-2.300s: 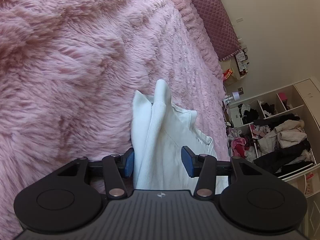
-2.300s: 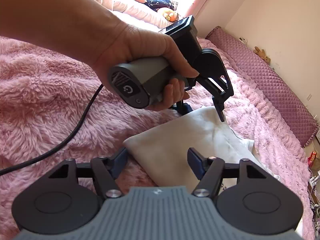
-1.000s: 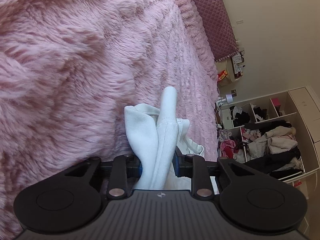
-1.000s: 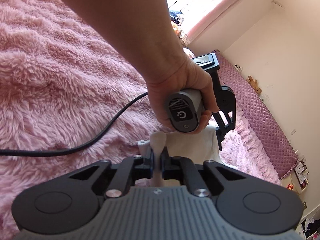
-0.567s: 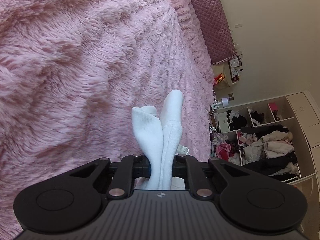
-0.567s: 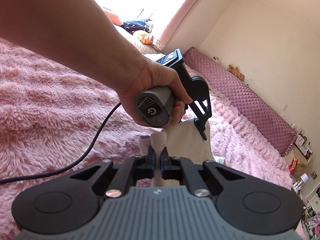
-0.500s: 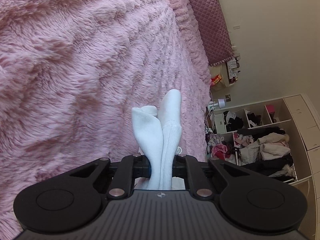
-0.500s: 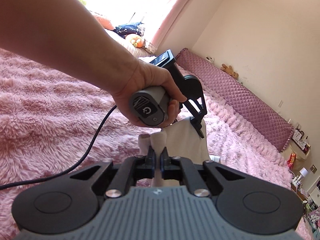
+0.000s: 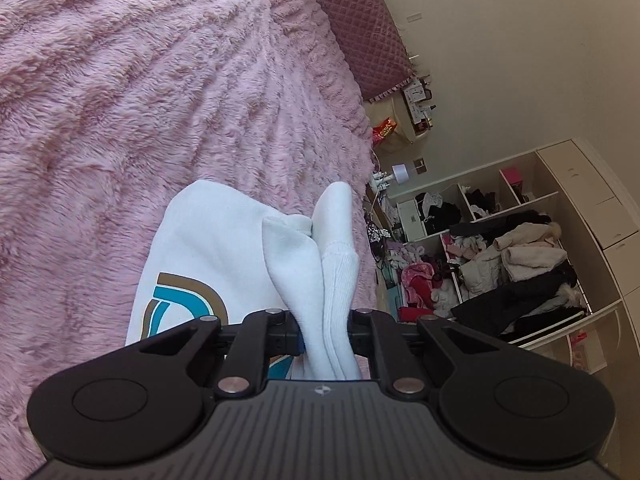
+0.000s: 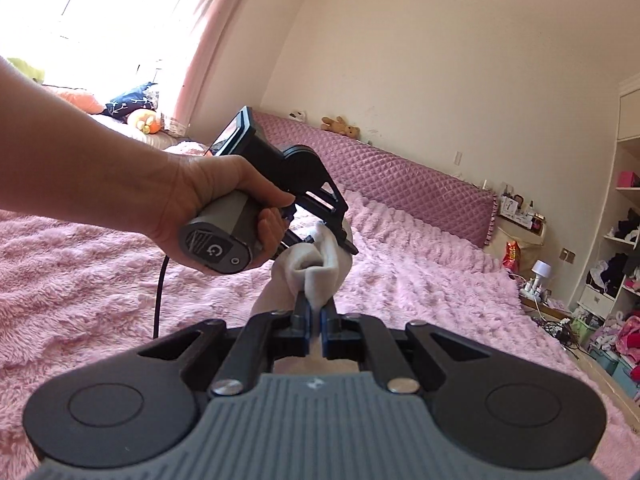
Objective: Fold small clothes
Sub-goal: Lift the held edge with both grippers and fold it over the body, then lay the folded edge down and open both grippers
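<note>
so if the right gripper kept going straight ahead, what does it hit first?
Probably the left gripper: it sits right ahead, clamped on the same white garment that the right gripper holds. Past it lies the pink blanket. Depth is hard to judge.

Pink fluffy bedspread (image 10: pixel 420 280); quilted mauve headboard (image 10: pixel 392 184); cream walls (image 10: pixel 460 60); sunlit window (image 10: pixel 100 8); cluttered open shelves (image 9: pixel 500 248).

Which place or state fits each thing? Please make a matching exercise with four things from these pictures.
Things:
1. white garment
2. teddy bear
3. black cable
4. small white lamp

Places or states:
A. lies on the pink blanket
B. sits on top of the quilted headboard
C. pinched by both tongs
D. stands beside the bed, near the shelves

Pairs: 1-C, 2-B, 3-A, 4-D
</note>
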`<state>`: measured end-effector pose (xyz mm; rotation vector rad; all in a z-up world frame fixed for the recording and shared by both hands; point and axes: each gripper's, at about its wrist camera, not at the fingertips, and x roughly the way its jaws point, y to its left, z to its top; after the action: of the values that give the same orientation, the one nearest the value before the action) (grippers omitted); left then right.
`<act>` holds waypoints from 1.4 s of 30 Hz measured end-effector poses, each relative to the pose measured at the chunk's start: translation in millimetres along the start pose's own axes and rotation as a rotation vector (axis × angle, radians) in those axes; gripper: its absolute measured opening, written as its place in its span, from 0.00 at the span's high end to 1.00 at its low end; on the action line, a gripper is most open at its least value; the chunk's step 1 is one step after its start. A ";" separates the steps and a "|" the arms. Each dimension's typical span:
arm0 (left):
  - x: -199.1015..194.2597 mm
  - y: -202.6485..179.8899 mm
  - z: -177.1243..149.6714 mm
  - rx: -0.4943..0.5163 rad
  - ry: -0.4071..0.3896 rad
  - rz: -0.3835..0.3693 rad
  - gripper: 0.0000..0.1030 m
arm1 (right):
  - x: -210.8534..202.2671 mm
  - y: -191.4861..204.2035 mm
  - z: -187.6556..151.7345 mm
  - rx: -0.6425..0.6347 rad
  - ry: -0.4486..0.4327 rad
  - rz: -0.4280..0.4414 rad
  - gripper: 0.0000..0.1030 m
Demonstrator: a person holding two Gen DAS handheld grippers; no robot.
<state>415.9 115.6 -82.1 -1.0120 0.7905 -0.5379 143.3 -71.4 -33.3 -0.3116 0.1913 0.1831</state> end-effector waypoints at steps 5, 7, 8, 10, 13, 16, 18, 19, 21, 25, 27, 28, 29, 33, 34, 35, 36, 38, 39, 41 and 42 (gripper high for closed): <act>36.8 -21.9 -26.9 0.049 0.001 -0.004 0.88 | -2.6 -46.7 -21.1 0.100 0.011 -0.094 1.00; 53.5 -30.1 -37.6 0.072 0.016 0.015 0.88 | -5.0 -67.5 -31.5 0.142 0.026 -0.126 1.00; 61.2 -33.2 -42.5 0.079 0.024 0.020 0.88 | -5.0 -77.5 -36.9 0.166 0.034 -0.142 1.00; 78.3 -39.7 -53.8 0.093 0.042 0.024 0.88 | -6.2 -93.8 -50.2 0.199 0.051 -0.176 1.00; 102.5 -49.1 -70.2 0.120 0.065 0.021 0.88 | -9.1 -116.9 -71.0 0.217 0.072 -0.235 1.00; 129.2 -57.8 -87.1 0.162 0.097 0.041 0.88 | -9.1 -139.5 -92.0 0.272 0.108 -0.278 1.00; 145.9 -59.9 -99.3 0.184 0.120 0.078 0.88 | -6.9 -150.9 -105.1 0.303 0.135 -0.291 1.00; 152.2 -60.0 -104.6 0.193 0.126 0.093 0.88 | -5.7 -155.7 -110.9 0.315 0.146 -0.296 1.00; 161.6 -59.3 -114.2 0.204 0.134 0.114 0.88 | -4.9 -162.0 -124.5 0.329 0.167 -0.309 1.00; 175.8 -59.7 -128.3 0.240 0.152 0.170 0.88 | -1.2 -170.5 -148.6 0.366 0.199 -0.321 1.00; 179.3 -59.5 -132.6 0.262 0.156 0.192 0.88 | 0.8 -175.7 -157.2 0.399 0.215 -0.323 1.00; 180.3 -59.7 -134.4 0.271 0.156 0.202 0.88 | 3.5 -178.3 -159.5 0.415 0.221 -0.322 1.00; 181.5 -59.6 -135.7 0.277 0.158 0.210 0.86 | 6.2 -181.4 -162.1 0.428 0.225 -0.321 1.00; 190.4 -62.0 -139.9 0.255 0.177 0.232 0.65 | 14.8 -193.6 -172.5 0.497 0.254 -0.317 1.00; 191.4 -62.5 -139.3 0.244 0.176 0.224 0.64 | 15.1 -194.7 -175.2 0.512 0.267 -0.315 1.00; 192.2 -65.1 -137.6 0.243 0.164 0.209 0.63 | 16.4 -196.2 -177.9 0.520 0.282 -0.320 0.97; 192.1 -68.2 -136.0 0.250 0.156 0.200 0.63 | 16.4 -196.6 -180.1 0.520 0.289 -0.324 0.95; 187.8 -75.4 -130.9 0.259 0.142 0.170 0.63 | 16.2 -196.6 -182.0 0.508 0.292 -0.317 0.95; 182.3 -78.6 -128.9 0.260 0.131 0.146 0.63 | 15.0 -194.8 -180.6 0.496 0.293 -0.319 0.93; 165.4 -88.0 -124.9 0.295 0.118 0.106 0.63 | 12.1 -192.8 -178.2 0.478 0.296 -0.344 0.87; 153.1 -93.7 -124.4 0.330 0.108 0.093 0.63 | 9.0 -192.6 -177.2 0.481 0.299 -0.359 0.83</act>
<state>407.5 -102.6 -85.7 -0.6433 0.8089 -0.6230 163.9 -306.9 -145.7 0.1112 0.4606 -0.2672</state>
